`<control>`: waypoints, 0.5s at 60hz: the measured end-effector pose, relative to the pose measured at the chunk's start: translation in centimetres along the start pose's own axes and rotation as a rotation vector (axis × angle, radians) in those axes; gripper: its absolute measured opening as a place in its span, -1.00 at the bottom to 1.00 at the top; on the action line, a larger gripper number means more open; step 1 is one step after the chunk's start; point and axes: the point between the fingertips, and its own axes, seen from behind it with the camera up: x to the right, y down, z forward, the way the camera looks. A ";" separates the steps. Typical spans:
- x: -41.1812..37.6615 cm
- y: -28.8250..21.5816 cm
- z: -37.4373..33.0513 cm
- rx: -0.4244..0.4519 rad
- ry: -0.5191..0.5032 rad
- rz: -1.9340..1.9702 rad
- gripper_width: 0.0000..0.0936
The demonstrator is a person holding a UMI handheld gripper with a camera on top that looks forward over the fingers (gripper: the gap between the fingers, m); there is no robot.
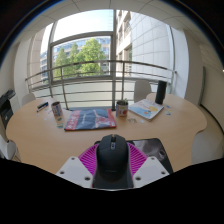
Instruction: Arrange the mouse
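A black computer mouse [111, 155] sits between my gripper's [111, 172] two fingers, its front end pointing away from me. The magenta pads [88, 157] lie against both of its sides, so the gripper is shut on it. The mouse's rear end is hidden below the fingers. A dark mouse mat [153, 150] lies on the round wooden table [45, 135] just right of the fingers, partly behind the mouse.
Beyond the fingers lie a patterned cloth [88, 118], a can [57, 110], a cup [122, 106], a light blue booklet [147, 110] and a tall black object [160, 93]. A chair [8, 104] stands left of the table. A railing and large windows lie behind the table.
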 end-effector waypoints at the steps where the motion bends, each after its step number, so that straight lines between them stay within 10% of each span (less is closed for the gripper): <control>1: 0.8 0.8 0.6 -0.017 -0.001 -0.002 -0.18; 13: 6.0 8.2 6.1 -0.151 -0.034 0.022 -0.11; 22: 6.3 9.3 6.9 -0.180 -0.077 0.032 0.24; 27: 6.1 8.3 5.8 -0.165 -0.094 0.014 0.84; 30: 6.2 7.6 4.6 -0.152 -0.087 -0.002 0.75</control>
